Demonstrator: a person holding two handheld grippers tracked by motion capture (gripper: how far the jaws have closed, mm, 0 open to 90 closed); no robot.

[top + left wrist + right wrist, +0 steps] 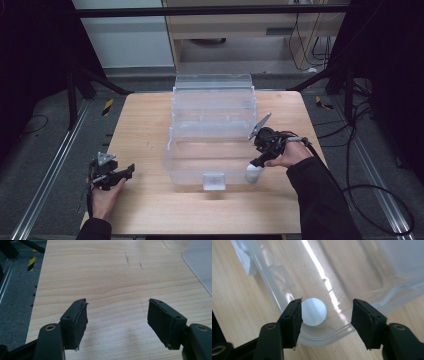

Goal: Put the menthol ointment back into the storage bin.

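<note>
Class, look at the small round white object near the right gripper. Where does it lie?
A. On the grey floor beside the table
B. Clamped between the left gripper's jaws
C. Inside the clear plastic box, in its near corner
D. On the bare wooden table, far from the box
C: the right gripper view shows the small round white object inside the clear plastic box's rounded near corner, below the open right gripper.

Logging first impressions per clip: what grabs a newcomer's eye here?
The big clear plastic bin, lid open, in the middle of the wooden table. Next, the small white round object in its near right corner, with the right tool open above it.
</note>
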